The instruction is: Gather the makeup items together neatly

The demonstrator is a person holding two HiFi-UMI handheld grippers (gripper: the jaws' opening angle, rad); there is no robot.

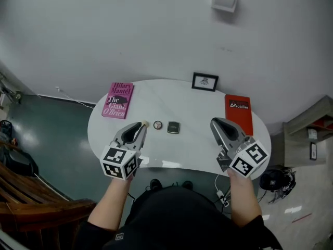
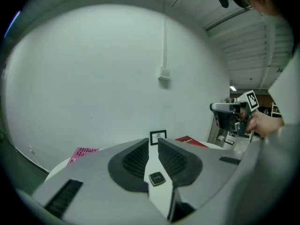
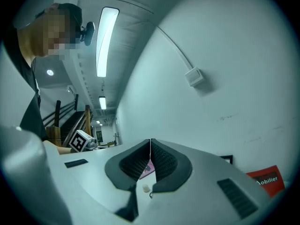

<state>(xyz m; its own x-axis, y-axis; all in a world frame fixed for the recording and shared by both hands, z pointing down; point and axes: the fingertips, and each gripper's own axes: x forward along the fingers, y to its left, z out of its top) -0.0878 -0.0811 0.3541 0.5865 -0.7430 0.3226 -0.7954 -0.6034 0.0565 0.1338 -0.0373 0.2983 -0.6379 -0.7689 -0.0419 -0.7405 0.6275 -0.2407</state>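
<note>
Left hand-held gripper (image 1: 141,125) (image 2: 153,144), raised over the front left of a white oval table (image 1: 197,152), shows its jaws drawn to a narrow slit with nothing between the pads. The right hand-held gripper (image 1: 214,122) (image 3: 150,143), raised over the front right, has its jaws together at the tips and is empty.

Three makeup items lie in a short row running left to right across the middle of the table. They are a small cream piece (image 1: 146,124) (image 3: 146,188), a round compact (image 1: 157,125) and a dark square compact (image 1: 173,127) (image 2: 157,178). They sit near one another but apart, and the square one has its edges roughly in line with the row. From the left gripper view, the square compact shows through the slit in the jaws. Which way the cream piece points is too small to tell.

At the left end of the table lies a pink book (image 1: 118,100) (image 2: 84,153) that reads "Hilary Mantel, The Giant, O'Brien". Its long side runs from front to back, slightly tilted. At the right end is a red book (image 1: 239,113) (image 3: 266,181) marked "Mobilier" in white, also lengthwise front to back. A small black picture frame (image 1: 204,82) (image 2: 158,136) stands upright at the back edge, against a pale wall that carries a white box (image 1: 224,0). Bare tabletop separates the row from both books and from the frame.
</note>
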